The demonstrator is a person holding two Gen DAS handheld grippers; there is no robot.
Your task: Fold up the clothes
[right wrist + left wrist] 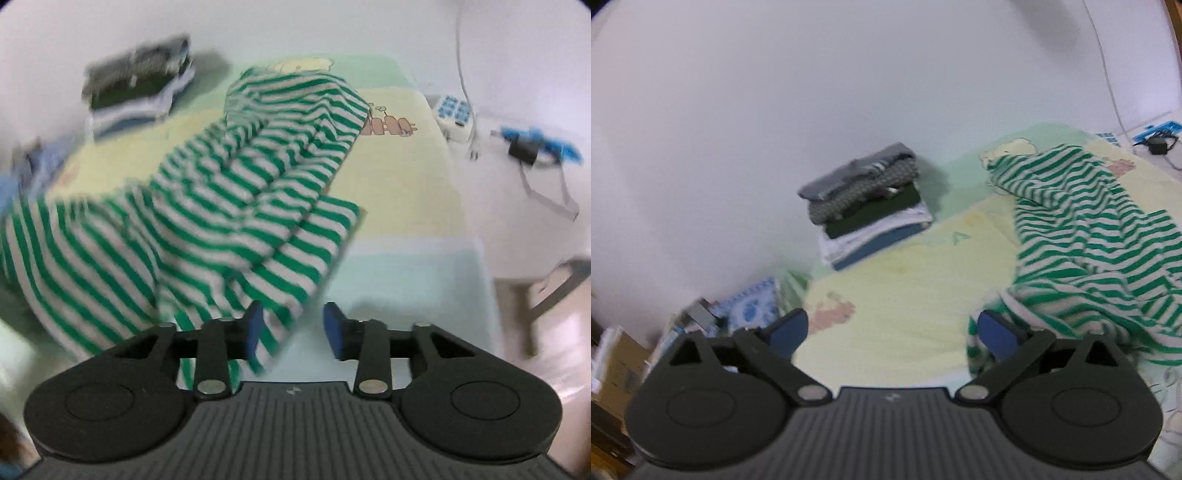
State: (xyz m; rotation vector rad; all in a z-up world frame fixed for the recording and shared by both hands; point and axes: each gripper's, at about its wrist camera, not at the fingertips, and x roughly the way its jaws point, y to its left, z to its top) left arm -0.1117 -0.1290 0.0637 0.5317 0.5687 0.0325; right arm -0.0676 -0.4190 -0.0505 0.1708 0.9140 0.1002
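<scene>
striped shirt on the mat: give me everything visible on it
The striped garment is soft knit-looking fabric in green and white horizontal bands, unfolded and rumpled into ridges. It lies diagonally across the yellow-green cartoon mat, one end near the mat's far edge, the other bunched at the near side. In the right wrist view its near hem sits between the open fingers of the right gripper; contact is blurred. The left gripper is open, its right finger at the cloth's edge.
</scene>
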